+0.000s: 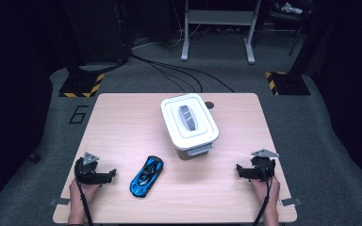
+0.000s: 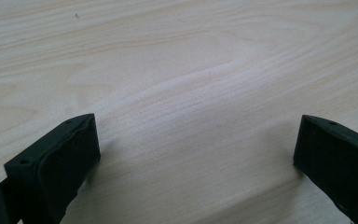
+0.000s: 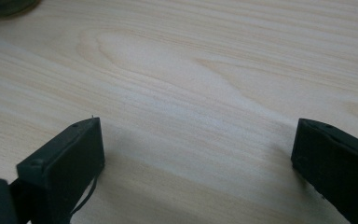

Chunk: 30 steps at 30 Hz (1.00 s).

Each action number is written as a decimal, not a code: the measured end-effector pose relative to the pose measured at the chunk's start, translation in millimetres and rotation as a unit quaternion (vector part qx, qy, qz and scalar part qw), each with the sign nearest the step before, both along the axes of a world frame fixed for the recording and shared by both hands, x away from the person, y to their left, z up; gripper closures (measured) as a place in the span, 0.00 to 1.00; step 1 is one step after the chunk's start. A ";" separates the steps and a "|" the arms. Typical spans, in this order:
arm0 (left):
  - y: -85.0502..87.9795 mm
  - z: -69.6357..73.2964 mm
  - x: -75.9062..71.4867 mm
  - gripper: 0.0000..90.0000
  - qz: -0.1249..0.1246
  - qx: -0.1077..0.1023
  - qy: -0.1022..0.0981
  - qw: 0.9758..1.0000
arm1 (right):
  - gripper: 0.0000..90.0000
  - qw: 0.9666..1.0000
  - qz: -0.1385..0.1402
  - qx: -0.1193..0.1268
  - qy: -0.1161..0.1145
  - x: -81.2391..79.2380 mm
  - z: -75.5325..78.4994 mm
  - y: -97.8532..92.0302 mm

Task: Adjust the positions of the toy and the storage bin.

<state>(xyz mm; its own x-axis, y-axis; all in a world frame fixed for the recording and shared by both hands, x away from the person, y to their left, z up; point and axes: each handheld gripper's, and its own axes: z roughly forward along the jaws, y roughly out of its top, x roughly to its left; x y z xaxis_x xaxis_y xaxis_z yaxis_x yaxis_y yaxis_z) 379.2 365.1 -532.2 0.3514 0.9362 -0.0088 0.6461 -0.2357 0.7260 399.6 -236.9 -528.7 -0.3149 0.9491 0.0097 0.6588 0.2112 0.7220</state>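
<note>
Seen from the high view, a pale wooden table point(image 1: 122, 122) takes up the middle of the frame, with dark grey floor around it. Near the lower left of the tabletop, the left gripper point(image 1: 104, 176), black with a grey three-cornered plate on top, rests in a person's hand, its jaws pointing toward the right of the frame. Its jaws stand wide apart with nothing between them; in the left gripper view point(image 2: 196, 154) bare wood grain lies between the two black jaws. Just to its right, close but not touching, a small glossy blue toy car point(image 1: 146, 176) with a black roof lies on the table, its nose angled toward the upper right. Near the lower right of the tabletop, the right gripper point(image 1: 241, 170), held in the person's other hand, points toward the left of the frame. Its jaws are likewise spread wide and grasp nothing, as the right gripper view point(image 3: 198, 154) confirms. Above the centre of the table sits a white rectangular plastic box point(image 1: 189, 122) with a lid and a grey handle, well apart from both grippers.
</note>
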 end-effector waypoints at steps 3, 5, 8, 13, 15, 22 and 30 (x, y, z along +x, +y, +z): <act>-0.1 0.1 -0.2 0.00 0.001 0.001 0.001 1.000 | 0.02 1.000 0.000 0.000 0.000 -0.1 -0.1 0.0; -0.1 0.1 -0.1 0.00 0.001 0.001 0.000 1.000 | 0.02 1.000 0.000 0.000 0.000 -0.1 -0.1 0.1; -0.2 0.1 -0.2 0.00 0.003 0.001 0.000 1.000 | 0.02 1.000 0.000 0.000 0.000 -0.1 -0.1 0.1; -0.5 0.3 -0.7 0.00 0.008 0.003 0.000 1.000 | 0.02 1.000 -0.001 0.000 0.000 -0.1 -0.1 0.1; -0.2 0.2 -0.7 0.00 0.013 0.001 0.001 1.000 | 0.02 1.000 -0.001 0.000 -0.001 -0.1 -0.1 0.1; 0.4 0.0 -0.2 0.00 0.024 -0.001 0.000 1.000 | 0.02 1.000 -0.001 0.000 0.000 -0.1 -0.1 0.4; -3.0 13.3 -2.2 0.00 0.030 -0.005 0.004 1.000 | 0.02 1.000 -0.001 0.000 0.000 -0.1 -0.1 0.3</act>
